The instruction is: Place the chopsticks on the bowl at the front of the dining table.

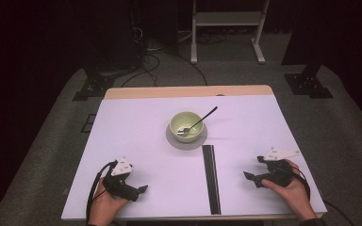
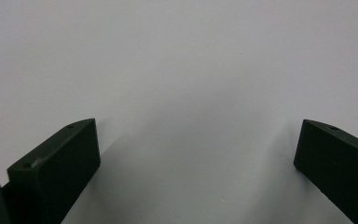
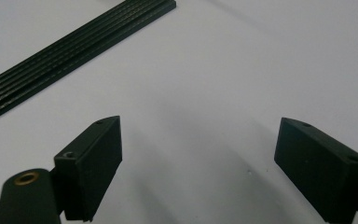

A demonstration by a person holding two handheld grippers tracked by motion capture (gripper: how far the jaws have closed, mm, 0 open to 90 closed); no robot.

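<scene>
A pale green bowl (image 1: 186, 125) stands on a grey round coaster (image 1: 175, 139) at the table's middle, with a spoon (image 1: 198, 121) leaning in it, handle up to the right. A black ridged strip (image 1: 211, 178) lies lengthwise on the white table (image 1: 141, 132) toward the front edge; it also crosses the upper left of the right gripper view as the strip (image 3: 70, 51). My left gripper (image 1: 141, 190) rests near the front left, open, nothing between its jaws (image 2: 196, 154). My right gripper (image 1: 250, 178) rests at the front right, open and empty (image 3: 198, 149), pointing toward the strip.
A wooden edge (image 1: 188, 91) borders the table's far side. Beyond it, on the carpet, stand a white frame (image 1: 228, 28), black stand bases (image 1: 308, 84) and cables (image 1: 146, 61). Bare white table surface lies between the grippers and the bowl.
</scene>
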